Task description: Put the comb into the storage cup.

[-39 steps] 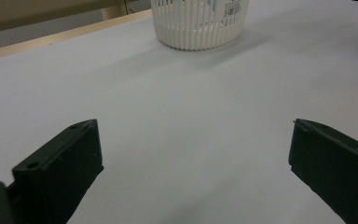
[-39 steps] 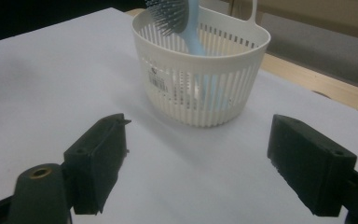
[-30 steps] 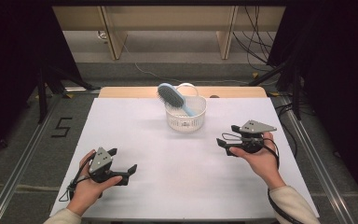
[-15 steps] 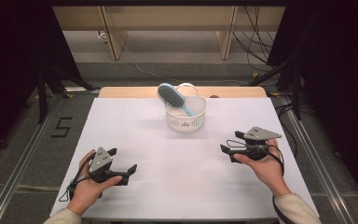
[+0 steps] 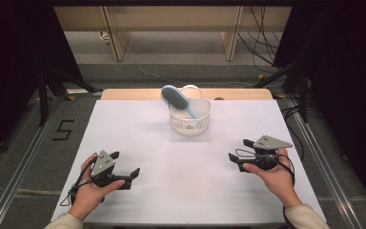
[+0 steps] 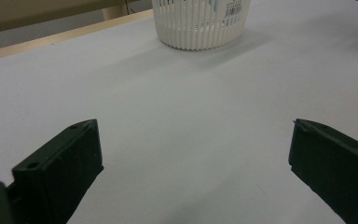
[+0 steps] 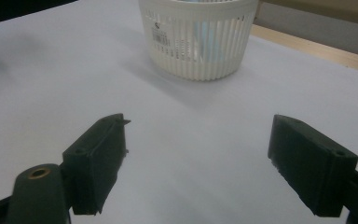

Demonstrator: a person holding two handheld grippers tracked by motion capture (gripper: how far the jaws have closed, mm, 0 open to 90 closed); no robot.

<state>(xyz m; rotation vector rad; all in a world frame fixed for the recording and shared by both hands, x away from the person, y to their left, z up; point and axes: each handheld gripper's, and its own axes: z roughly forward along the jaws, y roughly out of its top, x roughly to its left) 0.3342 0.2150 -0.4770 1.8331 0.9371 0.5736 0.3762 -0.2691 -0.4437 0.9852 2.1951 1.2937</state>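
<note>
- Light-blue plastic hairbrush (image 5: 178, 100): leans in white slotted plastic basket (image 5: 189, 121), bristle head over the rim.
- Left tongs (image 5: 124, 163): spread, well short of basket.
- Right tongs (image 5: 239, 149): spread, likewise apart.

Bright even overhead light on the white table (image 5: 186, 186), dark surroundings, soft shadows, slightly soft focus, mild blur

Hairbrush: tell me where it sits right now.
In the high view the hairbrush stands tilted in the white basket at the far middle of the table, bristle head sticking out up-left over the rim, well ahead of both open grippers.
</note>
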